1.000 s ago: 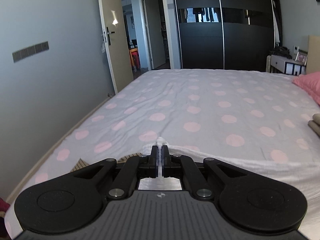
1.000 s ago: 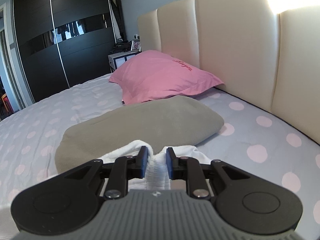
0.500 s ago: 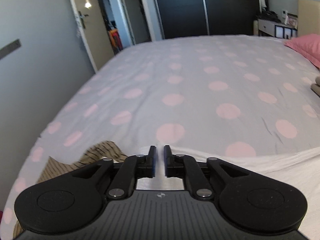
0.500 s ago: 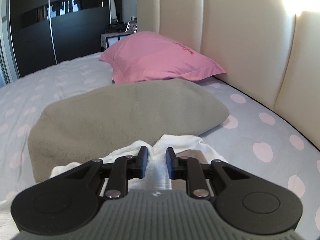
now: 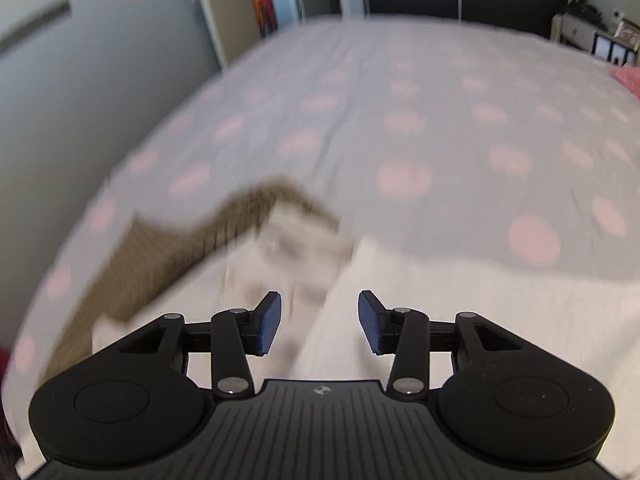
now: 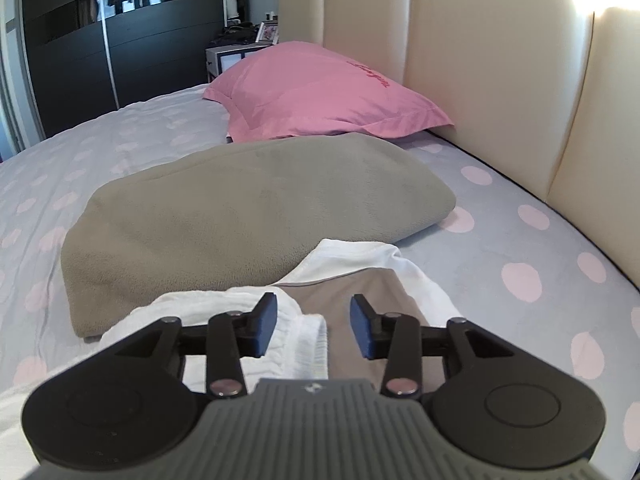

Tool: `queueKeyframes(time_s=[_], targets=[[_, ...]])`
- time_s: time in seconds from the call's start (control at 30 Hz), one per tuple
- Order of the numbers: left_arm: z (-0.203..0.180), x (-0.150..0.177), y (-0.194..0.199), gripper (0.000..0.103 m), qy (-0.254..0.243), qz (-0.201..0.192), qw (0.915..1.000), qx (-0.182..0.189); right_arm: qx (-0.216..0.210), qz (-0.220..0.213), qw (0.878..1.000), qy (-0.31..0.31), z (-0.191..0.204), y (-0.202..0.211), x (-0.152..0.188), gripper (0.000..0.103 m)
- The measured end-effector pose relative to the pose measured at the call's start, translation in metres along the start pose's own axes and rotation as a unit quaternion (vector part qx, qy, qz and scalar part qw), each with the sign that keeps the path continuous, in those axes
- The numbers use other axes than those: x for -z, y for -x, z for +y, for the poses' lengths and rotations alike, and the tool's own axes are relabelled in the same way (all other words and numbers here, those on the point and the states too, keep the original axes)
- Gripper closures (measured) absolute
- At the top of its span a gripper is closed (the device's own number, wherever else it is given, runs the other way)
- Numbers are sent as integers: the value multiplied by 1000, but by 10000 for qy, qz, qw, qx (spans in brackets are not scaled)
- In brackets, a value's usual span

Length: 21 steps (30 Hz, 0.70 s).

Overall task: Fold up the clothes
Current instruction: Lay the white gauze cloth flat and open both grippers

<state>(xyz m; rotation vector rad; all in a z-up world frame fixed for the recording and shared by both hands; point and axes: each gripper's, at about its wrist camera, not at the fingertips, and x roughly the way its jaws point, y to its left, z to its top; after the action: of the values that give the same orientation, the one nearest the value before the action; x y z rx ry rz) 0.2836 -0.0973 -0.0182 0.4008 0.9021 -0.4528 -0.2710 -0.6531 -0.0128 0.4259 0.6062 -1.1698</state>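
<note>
A white garment (image 5: 460,300) lies spread on the dotted bed sheet (image 5: 360,120); the left wrist view is blurred by motion. My left gripper (image 5: 319,320) hovers just over the white cloth, its jaws opening, with nothing pinched between the blue pads. A brown striped cloth (image 5: 168,256) lies beside and partly under the white one. In the right wrist view the white garment (image 6: 352,256) ends in a ribbed edge (image 6: 308,340) and a grey panel (image 6: 360,300). My right gripper (image 6: 313,326) is over it, jaws opening, pads clear of the fabric.
A folded olive-grey blanket (image 6: 248,216) lies just beyond the white garment, with a pink pillow (image 6: 320,92) behind it against the cream headboard (image 6: 480,60). A dark wardrobe (image 6: 100,40) and a nightstand (image 5: 592,36) stand past the bed. A wall (image 5: 80,80) runs along the left side.
Both grippers have let go of the white garment and their jaws have spread. The left one dipped down toward the bed, bringing the striped cloth into view. The right one sank slightly.
</note>
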Motion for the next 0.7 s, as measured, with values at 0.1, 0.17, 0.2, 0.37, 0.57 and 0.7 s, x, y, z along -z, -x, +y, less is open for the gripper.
queueKeyframes(time_s=[0.1, 0.17, 0.2, 0.37, 0.57, 0.7], targets=[[13, 19, -3, 64, -18, 454, 9990, 25, 5, -71, 9999, 134, -3, 10, 2, 53], [19, 29, -4, 89, -100, 643, 9979, 60, -20, -49, 9998, 193, -4, 14, 3, 53], [21, 34, -4, 95, -142, 732, 9972, 88, -46, -24, 9998, 213, -4, 17, 4, 53], [21, 46, 17, 98, -280, 436, 9981, -336, -217, 171, 9993, 271, -8, 33, 10, 47], [23, 59, 48, 97, -419, 90, 9991, -19, -404, 515, 9977, 193, -24, 53, 27, 46], [11, 77, 65, 87, -875, -29, 9955, 375, -369, 736, 9963, 255, -40, 62, 45, 45]])
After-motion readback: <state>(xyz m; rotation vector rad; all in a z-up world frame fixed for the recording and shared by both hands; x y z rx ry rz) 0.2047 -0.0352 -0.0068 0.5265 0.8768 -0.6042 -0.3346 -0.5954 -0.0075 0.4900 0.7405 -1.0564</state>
